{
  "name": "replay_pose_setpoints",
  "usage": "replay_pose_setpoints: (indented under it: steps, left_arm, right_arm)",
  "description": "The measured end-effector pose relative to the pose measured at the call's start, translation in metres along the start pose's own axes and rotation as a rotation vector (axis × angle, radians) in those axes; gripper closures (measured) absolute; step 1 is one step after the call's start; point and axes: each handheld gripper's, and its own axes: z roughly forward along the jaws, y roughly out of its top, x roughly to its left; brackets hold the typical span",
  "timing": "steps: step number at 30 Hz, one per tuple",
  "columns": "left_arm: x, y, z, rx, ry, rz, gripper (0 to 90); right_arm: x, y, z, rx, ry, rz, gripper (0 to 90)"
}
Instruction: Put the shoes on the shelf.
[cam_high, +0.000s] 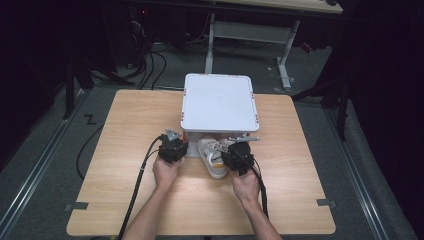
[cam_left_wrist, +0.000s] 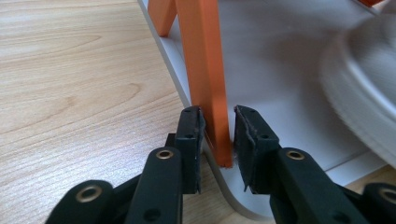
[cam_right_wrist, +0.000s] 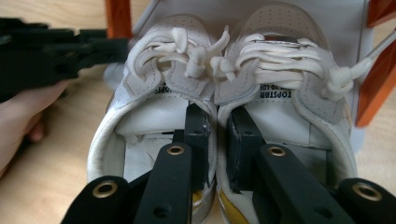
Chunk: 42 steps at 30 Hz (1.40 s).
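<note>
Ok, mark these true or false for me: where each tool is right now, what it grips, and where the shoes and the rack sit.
1. The right tool pinches the inner walls of both white shoes together. True.
2. The left tool grips a shoelace. False: its jaws flank an orange leg of the white rack.
3. The shoes lie on top of the rack. False: they sit at its front edge, toes under it.
4. The rack stands on the wooden table. True.
5. The shoes are laced. True.
</note>
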Motion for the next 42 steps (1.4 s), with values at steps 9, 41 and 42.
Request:
replay_pose_setpoints:
  steps: [9,41,42]
  left_arm:
    - [0.000,0.000,0.000,-0.002,0.004,0.002,73.3]
    - [-0.001,0.000,-0.001,0.002,0.010,-0.001,75.5]
    - [-0.001,0.000,-0.001,0.001,0.010,-0.002,75.5]
  right_arm:
    - [-0.005,0.009,0.029,-0.026,-0.056,0.026,80.3]
    - [-0.010,0.013,0.018,-0.154,-0.021,0.043,26.0]
    - [-0.010,0.014,0.017,-0.157,-0.010,0.035,26.0]
